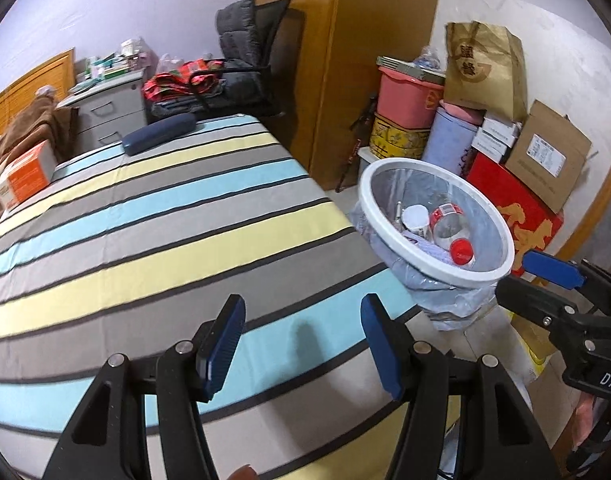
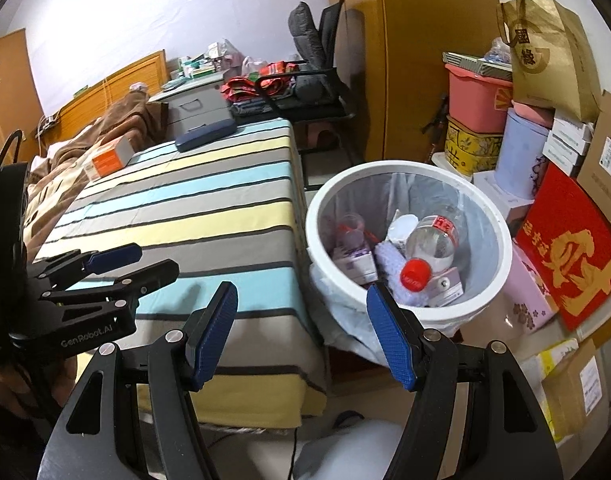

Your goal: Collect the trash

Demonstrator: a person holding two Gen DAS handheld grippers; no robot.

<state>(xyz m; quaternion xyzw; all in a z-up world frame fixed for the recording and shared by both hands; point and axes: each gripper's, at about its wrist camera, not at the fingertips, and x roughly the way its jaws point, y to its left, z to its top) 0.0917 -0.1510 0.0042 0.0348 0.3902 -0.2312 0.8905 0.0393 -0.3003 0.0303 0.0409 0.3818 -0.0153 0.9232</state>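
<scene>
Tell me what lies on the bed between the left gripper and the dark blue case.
Only bare striped bedsheet: in the left wrist view nothing lies between the open left gripper and the dark blue case.

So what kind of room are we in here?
Most likely a bedroom, also used for storage: a bed with a striped sheet, a wooden headboard, a wardrobe, and stacked boxes behind the white trash bin.

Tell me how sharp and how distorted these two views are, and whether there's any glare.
Left wrist view: strong fisheye bend, dark corners; the bed stripes curve, the bin looks slightly soft, and the fingers are crisp. Right wrist view: same bend, sharper bin; mild sheen on the bottle, soft shadow under the fingers.
</scene>
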